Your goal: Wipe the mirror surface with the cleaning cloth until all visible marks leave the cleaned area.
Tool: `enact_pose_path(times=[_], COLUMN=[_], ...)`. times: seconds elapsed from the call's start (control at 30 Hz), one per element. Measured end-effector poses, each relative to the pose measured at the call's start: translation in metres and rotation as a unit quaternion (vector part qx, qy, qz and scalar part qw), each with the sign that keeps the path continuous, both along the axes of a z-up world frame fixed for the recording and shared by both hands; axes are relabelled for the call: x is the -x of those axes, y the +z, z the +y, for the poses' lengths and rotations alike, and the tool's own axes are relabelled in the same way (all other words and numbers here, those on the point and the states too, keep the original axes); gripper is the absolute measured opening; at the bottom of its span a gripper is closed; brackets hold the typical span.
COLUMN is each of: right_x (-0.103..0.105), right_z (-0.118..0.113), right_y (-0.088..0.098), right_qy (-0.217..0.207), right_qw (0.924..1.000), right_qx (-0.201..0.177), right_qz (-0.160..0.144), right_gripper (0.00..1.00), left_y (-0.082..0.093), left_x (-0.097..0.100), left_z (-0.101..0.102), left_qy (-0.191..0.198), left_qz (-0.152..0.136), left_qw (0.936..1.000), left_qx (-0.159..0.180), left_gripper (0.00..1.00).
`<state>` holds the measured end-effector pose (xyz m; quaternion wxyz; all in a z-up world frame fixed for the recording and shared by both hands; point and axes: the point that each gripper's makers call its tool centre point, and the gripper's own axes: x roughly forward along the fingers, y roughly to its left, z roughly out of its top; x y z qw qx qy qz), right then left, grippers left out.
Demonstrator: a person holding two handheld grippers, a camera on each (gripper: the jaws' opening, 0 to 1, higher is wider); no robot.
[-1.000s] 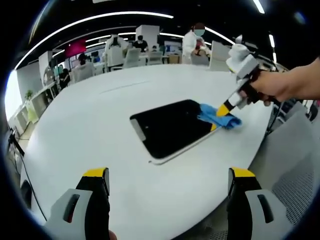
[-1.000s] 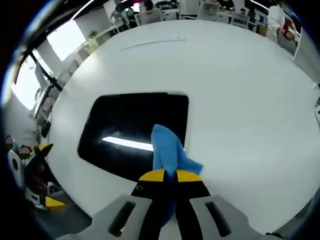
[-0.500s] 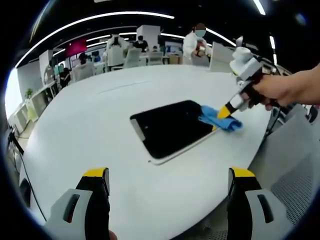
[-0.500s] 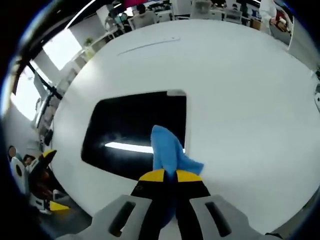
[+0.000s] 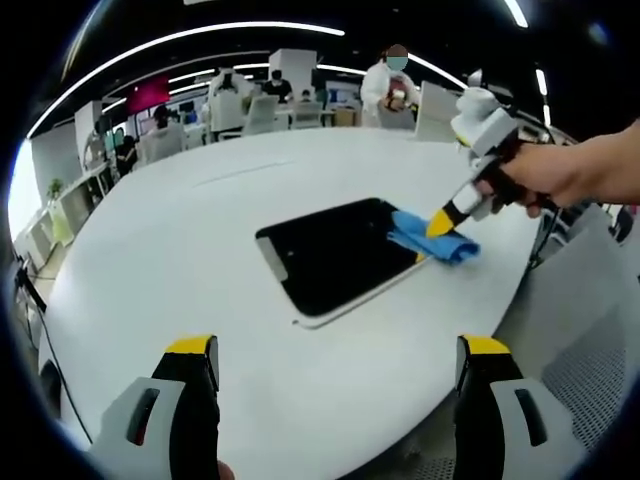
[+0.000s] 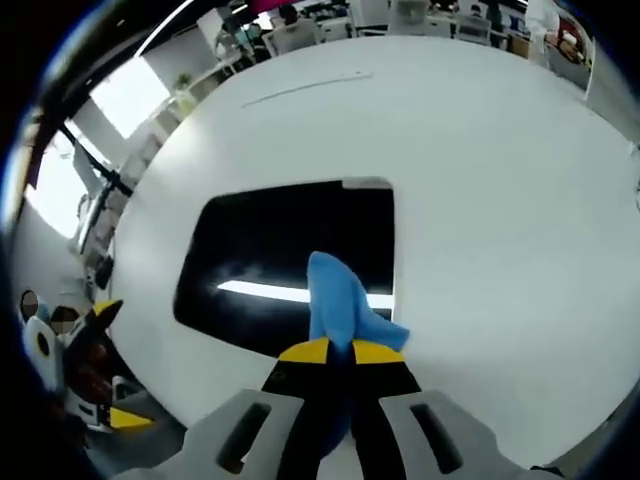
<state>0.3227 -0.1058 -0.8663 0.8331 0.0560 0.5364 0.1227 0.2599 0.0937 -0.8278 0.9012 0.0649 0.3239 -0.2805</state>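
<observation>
A large, rounded white worktop point(image 5: 180, 250) carries a dark rectangular mirror point(image 5: 335, 255) lying flat toward its right-hand edge, with a blue cleaning cloth point(image 5: 425, 236) resting on the mirror's right end and overlapping onto the worktop surface beside it, while a thin line marks the far surface.

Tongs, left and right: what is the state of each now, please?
Left tongs: open, holding nothing.
Right tongs: shut on the blue cleaning cloth, over the dark rectangular mirror.
</observation>
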Motion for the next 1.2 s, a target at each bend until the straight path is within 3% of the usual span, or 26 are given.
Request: enact_pose_path(times=[0.33, 0.53, 0.63, 1.2], right_x=[-0.003, -0.003, -0.003, -0.005], right_z=[0.008, 0.023, 0.031, 0.064], right_y=[0.0, 0.0, 0.0, -0.001], right_qy=[-0.003, 0.0, 0.004, 0.017], right_qw=[0.9999, 0.9997, 0.9997, 0.9992], right_qx=[-0.013, -0.023, -0.025, -0.037], right_qz=[0.001, -0.002, -0.003, -0.001], right_gripper=[0.01, 0.01, 0.01, 0.01], left_y=[-0.001, -0.001, -0.004, -0.003], left_x=[0.0, 0.001, 0.001, 0.001], left_z=[0.0, -0.001, 0.001, 0.0], left_qy=[-0.003, -0.006, -0.01, -0.003], left_qz=[0.001, 0.002, 0.003, 0.002], left_qw=[1.0, 1.0, 0.9998, 1.0], left_qx=[-0.001, 0.0, -0.016, -0.008], left_gripper=[0.99, 0.99, 0.99, 0.98])
